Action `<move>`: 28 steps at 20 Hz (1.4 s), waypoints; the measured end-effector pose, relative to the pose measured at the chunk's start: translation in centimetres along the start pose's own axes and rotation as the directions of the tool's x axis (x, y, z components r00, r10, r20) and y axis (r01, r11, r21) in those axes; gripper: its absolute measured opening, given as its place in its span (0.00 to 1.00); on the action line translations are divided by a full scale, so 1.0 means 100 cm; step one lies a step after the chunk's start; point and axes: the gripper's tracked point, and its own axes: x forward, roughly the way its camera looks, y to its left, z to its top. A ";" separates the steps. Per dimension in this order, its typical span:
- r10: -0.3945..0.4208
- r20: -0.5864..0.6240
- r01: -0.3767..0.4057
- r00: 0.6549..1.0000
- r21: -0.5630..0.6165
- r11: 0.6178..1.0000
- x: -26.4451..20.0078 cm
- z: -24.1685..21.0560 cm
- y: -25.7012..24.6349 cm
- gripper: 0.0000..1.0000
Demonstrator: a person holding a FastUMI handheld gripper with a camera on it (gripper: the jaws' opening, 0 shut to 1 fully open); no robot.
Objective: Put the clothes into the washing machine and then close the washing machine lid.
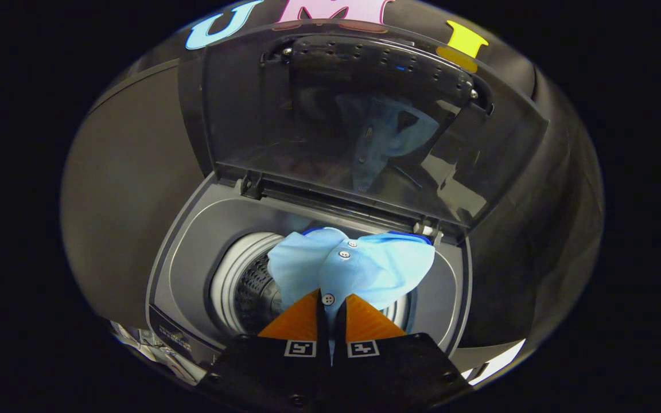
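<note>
Fingers [330, 312] pinching light-blue buttoned cotton shirt [359, 267], held just ahead over grey top-loading washer's perforated drum [253, 292], dark translucent lid [365, 132] propped open beyond for loading.

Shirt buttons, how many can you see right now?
3, all on the light blue shirt held over the washer drum: one near the collar, one just below it, one right at the gripper where the jaws pinch the fabric. More may be hidden in folds.

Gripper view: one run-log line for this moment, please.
tool shut on shirt | shirt above drum | lid open
</note>
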 end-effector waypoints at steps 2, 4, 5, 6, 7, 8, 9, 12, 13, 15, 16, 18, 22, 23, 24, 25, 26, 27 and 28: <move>0.023 -0.024 -0.023 0.999 0.011 1.000 0.002 -0.010 0.004 0.05; 0.047 -0.042 -0.046 0.998 0.029 0.999 0.008 -0.021 0.009 0.05; 0.052 -0.045 -0.050 0.998 0.033 0.998 0.012 -0.022 0.010 0.05; 0.058 -0.052 -0.057 0.997 0.033 0.998 0.017 -0.025 0.011 0.05; 0.055 -0.060 -0.054 0.997 0.028 0.998 0.021 -0.029 0.010 0.05; 0.052 -0.066 -0.050 0.996 0.028 0.998 0.024 -0.030 0.010 0.05; 0.041 -0.072 -0.039 0.997 0.033 0.999 0.023 -0.030 0.008 0.05; 0.010 -0.099 -0.004 0.995 0.057 0.998 0.034 -0.036 0.004 0.05; -0.002 -0.118 0.010 0.993 0.071 0.997 0.038 -0.040 0.003 0.05; -0.015 -0.135 0.028 0.991 0.092 0.995 0.041 -0.043 0.003 0.05; -0.018 -0.142 0.032 0.990 0.096 0.995 0.041 -0.044 0.004 0.05; -0.019 -0.141 0.034 0.990 0.105 0.994 0.043 -0.044 0.008 0.05; -0.045 -0.126 0.063 0.991 0.148 0.987 0.046 -0.046 0.003 0.08; -0.061 -0.126 0.080 0.990 0.159 0.984 0.046 -0.046 0.000 0.08; -0.062 -0.138 0.085 0.988 0.168 0.982 0.045 -0.048 0.001 0.14; -0.062 -0.142 0.086 0.988 0.170 0.982 0.044 -0.051 0.000 0.17; -0.060 -0.147 0.088 0.987 0.186 0.979 0.042 -0.051 0.002 0.20; -0.042 -0.140 0.071 0.989 0.209 0.975 0.043 -0.053 0.008 0.20; -0.040 -0.142 0.070 0.989 0.215 0.974 0.041 -0.051 0.009 0.29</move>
